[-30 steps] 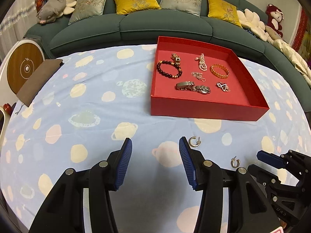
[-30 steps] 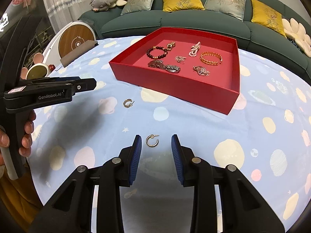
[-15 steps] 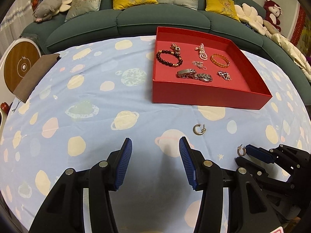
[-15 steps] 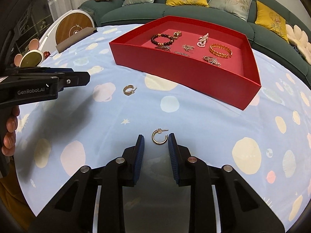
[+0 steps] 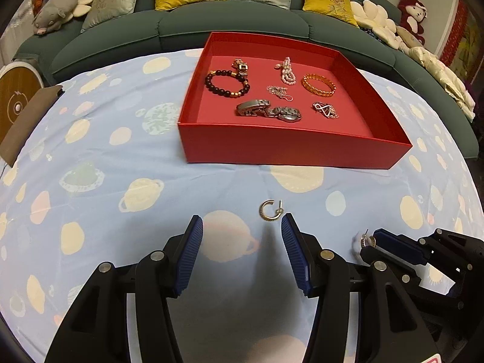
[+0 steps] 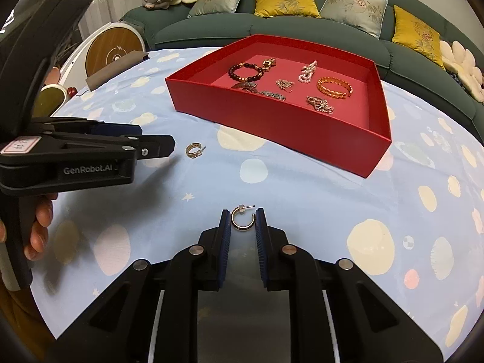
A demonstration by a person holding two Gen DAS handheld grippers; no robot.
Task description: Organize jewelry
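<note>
A red tray (image 5: pixel 290 148) (image 6: pixel 302 124) holds bracelets, watches and pendants. Two gold hoop earrings lie on the blue planet-print cloth. My left gripper (image 5: pixel 242 227) is open, and one earring (image 5: pixel 270 210) (image 6: pixel 194 150) lies just past its right fingertip. My right gripper (image 6: pixel 243 219) (image 5: pixel 367 243) has its pads narrowed around the other earring (image 6: pixel 242 219) (image 5: pixel 364 241). The pads stand right beside the hoop; contact is not clear.
A green sofa (image 5: pixel 242 21) with cushions and plush toys curves behind the table. A round wooden-faced device (image 6: pixel 113 50) and a brown pad (image 5: pixel 24 121) sit at the left edge. The person's hand (image 6: pixel 37 227) holds the left gripper.
My right gripper moved forward and narrowed around the near earring. My left gripper moved closer to the other earring and the tray.
</note>
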